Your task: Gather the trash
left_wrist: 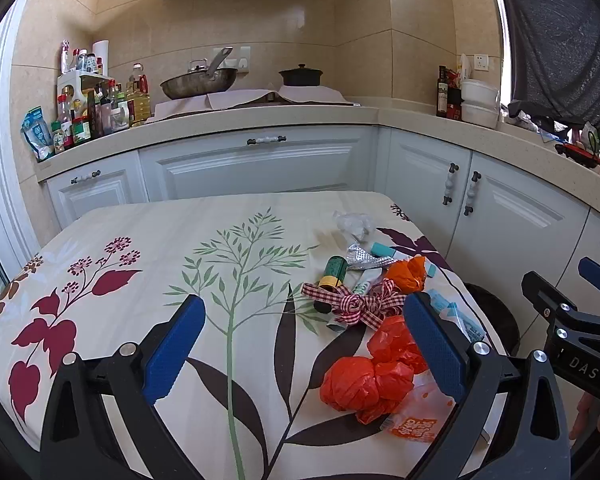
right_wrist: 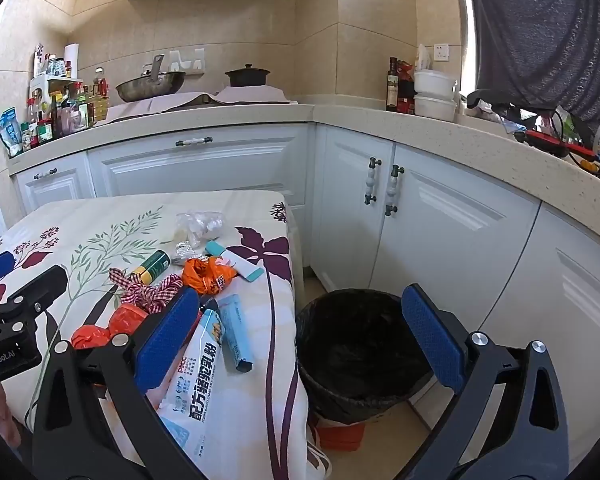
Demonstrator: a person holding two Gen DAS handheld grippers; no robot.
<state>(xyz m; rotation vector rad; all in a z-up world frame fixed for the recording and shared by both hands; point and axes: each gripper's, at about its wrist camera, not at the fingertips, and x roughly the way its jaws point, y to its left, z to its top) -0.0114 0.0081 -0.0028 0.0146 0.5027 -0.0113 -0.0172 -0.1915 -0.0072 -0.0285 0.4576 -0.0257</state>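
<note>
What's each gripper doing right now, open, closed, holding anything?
Left gripper: open, holding nothing, above the table.
Right gripper: open, holding nothing, near the trash bin.

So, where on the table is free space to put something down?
The left and far parts of the tablecloth are bare, from the green branch print to the left edge. The right side is crowded: checked ribbon, green bottle, orange bags, and packets by the edge above the bin.
</note>
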